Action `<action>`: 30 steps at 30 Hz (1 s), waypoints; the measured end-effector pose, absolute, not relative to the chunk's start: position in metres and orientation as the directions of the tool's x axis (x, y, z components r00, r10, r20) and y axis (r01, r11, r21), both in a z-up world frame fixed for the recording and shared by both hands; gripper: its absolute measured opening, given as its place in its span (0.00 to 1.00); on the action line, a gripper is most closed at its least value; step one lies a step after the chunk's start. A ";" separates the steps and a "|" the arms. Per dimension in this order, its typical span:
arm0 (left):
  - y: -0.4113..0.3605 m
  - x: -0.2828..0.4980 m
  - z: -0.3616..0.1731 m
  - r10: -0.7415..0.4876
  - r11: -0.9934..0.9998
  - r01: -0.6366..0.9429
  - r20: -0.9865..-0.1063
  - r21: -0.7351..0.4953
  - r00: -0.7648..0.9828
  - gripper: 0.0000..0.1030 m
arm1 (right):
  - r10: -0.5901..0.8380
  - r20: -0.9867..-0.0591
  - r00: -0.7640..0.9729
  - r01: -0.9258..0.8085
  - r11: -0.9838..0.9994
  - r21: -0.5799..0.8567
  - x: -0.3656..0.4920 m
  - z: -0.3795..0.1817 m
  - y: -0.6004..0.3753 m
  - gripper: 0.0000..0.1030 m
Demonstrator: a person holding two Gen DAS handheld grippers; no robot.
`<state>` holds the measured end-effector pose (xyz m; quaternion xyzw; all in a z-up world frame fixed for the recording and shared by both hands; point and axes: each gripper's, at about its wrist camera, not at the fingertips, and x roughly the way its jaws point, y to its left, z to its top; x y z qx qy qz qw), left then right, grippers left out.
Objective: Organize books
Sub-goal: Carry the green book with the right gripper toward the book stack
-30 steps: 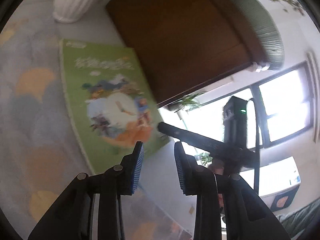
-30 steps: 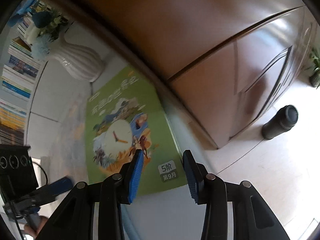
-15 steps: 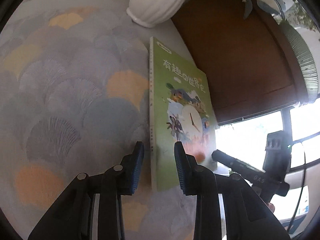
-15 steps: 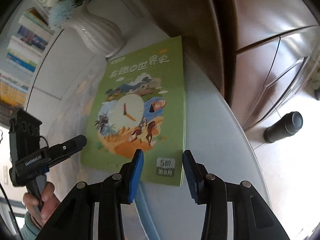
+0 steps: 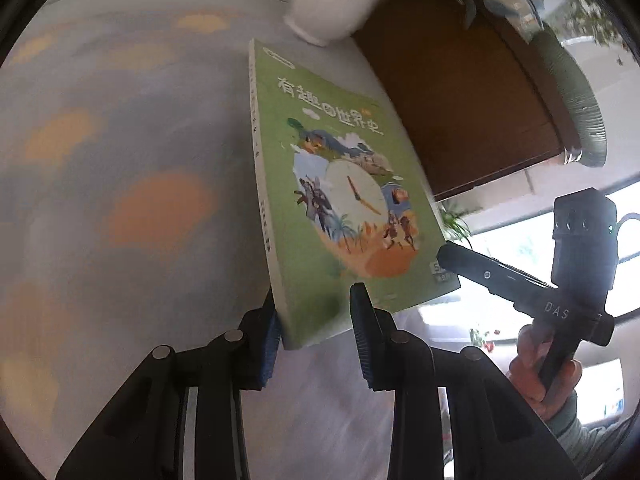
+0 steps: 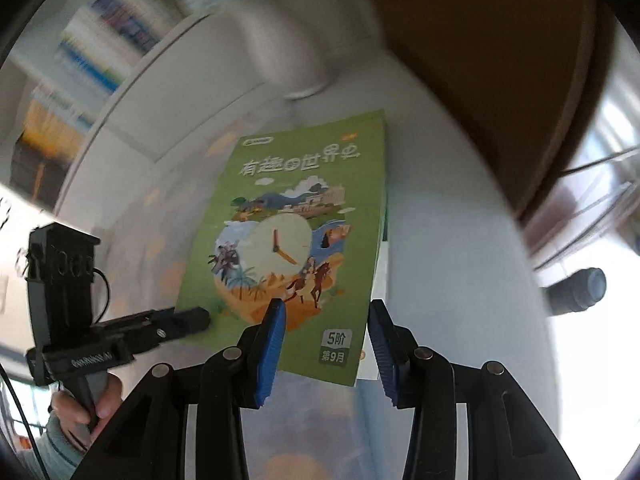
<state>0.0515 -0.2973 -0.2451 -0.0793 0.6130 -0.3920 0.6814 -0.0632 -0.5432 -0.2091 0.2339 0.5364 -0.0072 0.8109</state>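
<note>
Green book lying flat – thin, light, bendy judging by cover. Left gripper and right gripper both hovering part-open, gripping nothing – near corners look best hold.

The book had a green cover with white title characters, a pale clock face with orange hands and an orange foreground. The tablecloth showed blue-grey scallops with orange and yellow patches. At the upper centre stood a white vase. Both grippers' pads were blue on black arms.
</note>
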 end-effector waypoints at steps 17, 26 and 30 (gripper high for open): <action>-0.155 -0.004 -0.256 -0.546 0.833 0.173 -0.830 -0.525 0.113 0.28 | 0.374 -0.886 0.276 0.104 0.904 0.414 -0.077 -0.238 -0.428 0.40; -0.151 0.003 -0.256 -0.482 0.867 0.212 -0.866 -0.451 0.130 0.24 | 0.339 -0.892 0.300 0.084 0.922 0.379 -0.083 -0.247 -0.408 0.39; -0.131 0.005 -0.251 -0.588 0.807 0.161 -0.799 -0.568 0.128 0.24 | 0.402 -0.864 0.304 0.127 0.882 0.455 -0.081 -0.254 -0.422 0.39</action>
